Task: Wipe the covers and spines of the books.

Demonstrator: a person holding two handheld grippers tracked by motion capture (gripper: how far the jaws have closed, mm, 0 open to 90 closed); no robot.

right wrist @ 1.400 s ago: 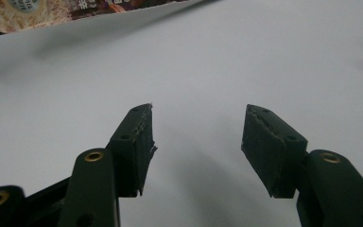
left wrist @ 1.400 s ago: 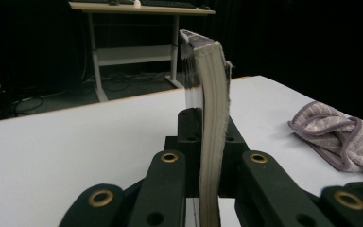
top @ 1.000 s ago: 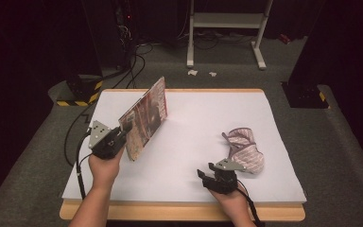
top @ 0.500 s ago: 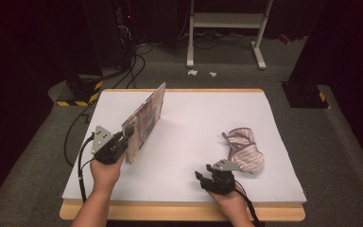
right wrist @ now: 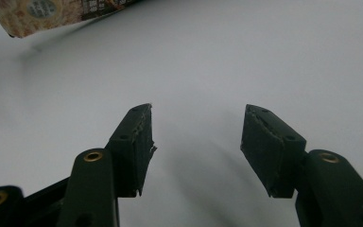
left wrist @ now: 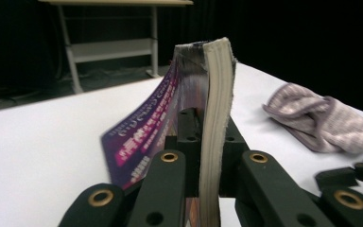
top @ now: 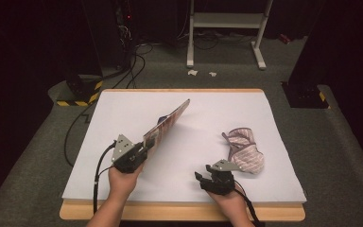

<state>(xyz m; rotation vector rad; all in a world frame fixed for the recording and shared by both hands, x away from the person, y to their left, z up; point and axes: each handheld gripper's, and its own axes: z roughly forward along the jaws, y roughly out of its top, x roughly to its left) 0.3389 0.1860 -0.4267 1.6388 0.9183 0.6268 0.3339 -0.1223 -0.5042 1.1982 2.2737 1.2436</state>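
On the left of the white worktop (top: pixel 123 101), the left gripper (top: pixel 144 145) has its jaws clamped on the near end of a book (top: pixel 166 124). The book is lifted and tilted, its far end rising toward the middle of the worktop, with the cover facing left and down. In the left gripper view the book (left wrist: pixel 215 113) stands edge-on between the black jaws, the pale page block on the right and the purple printed cover bowing off to the left. A hand (top: pixel 122 180) comes in from the near edge and carries this gripper, whose cable trails back toward the near left.

Right of the middle, close to the near edge, the right gripper (top: pixel 199 176) sits low over bare worktop, pointing left toward the book but well apart from it. Its jaws stand apart with nothing between them; the right gripper view shows white surface in the gap and one corner of the book (right wrist: pixel 52 14) at the top left.

Farther right, just beyond the right gripper, a crumpled striped cloth (top: pixel 245 150) lies on the worktop, untouched by either gripper.
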